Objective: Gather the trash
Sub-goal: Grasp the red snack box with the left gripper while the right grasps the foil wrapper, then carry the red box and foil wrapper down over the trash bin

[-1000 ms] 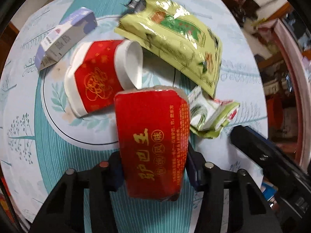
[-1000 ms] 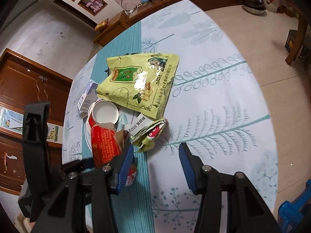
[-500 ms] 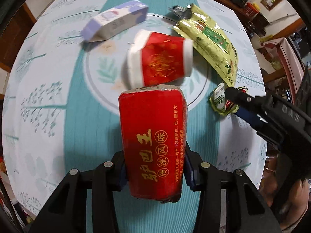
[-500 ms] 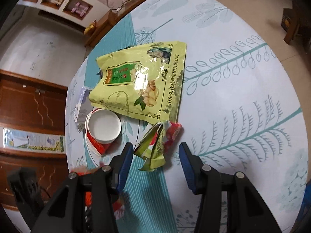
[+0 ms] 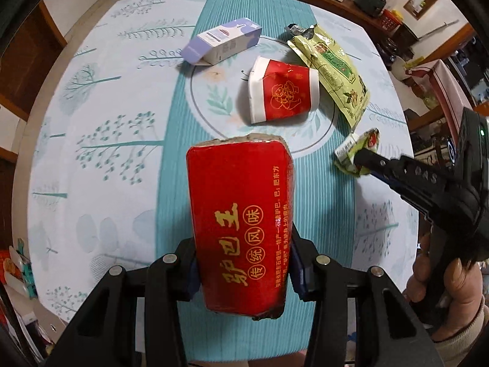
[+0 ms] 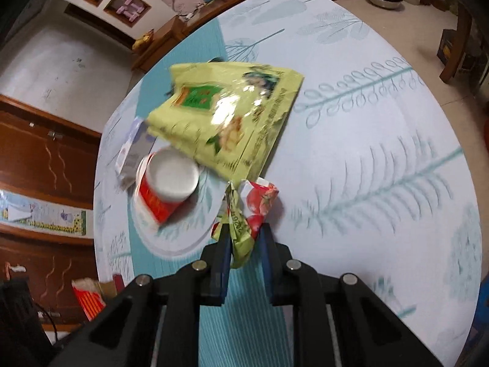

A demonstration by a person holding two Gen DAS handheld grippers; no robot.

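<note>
My left gripper point(image 5: 243, 270) is shut on a red packet with gold characters point(image 5: 241, 214) and holds it above the table. My right gripper point(image 6: 244, 241) is shut on a crumpled green-and-red wrapper point(image 6: 247, 211), which also shows in the left wrist view point(image 5: 356, 153) at the right gripper's tip. A red-and-white paper cup point(image 5: 282, 93) lies on its side on the table; in the right wrist view point(image 6: 166, 183) its open mouth faces me. A large yellow-green snack bag point(image 6: 226, 119) lies beyond it.
A purple-and-white carton point(image 5: 221, 44) lies at the far side of the round table point(image 5: 101, 153) with its teal and white cloth. The table edge and floor point(image 6: 428, 27) are to the right. Wooden cabinets point(image 6: 36, 159) stand on the left.
My left gripper has drawn back and up with the red packet. My right gripper has closed on the crumpled wrapper, which lay free between its open fingers before.
</note>
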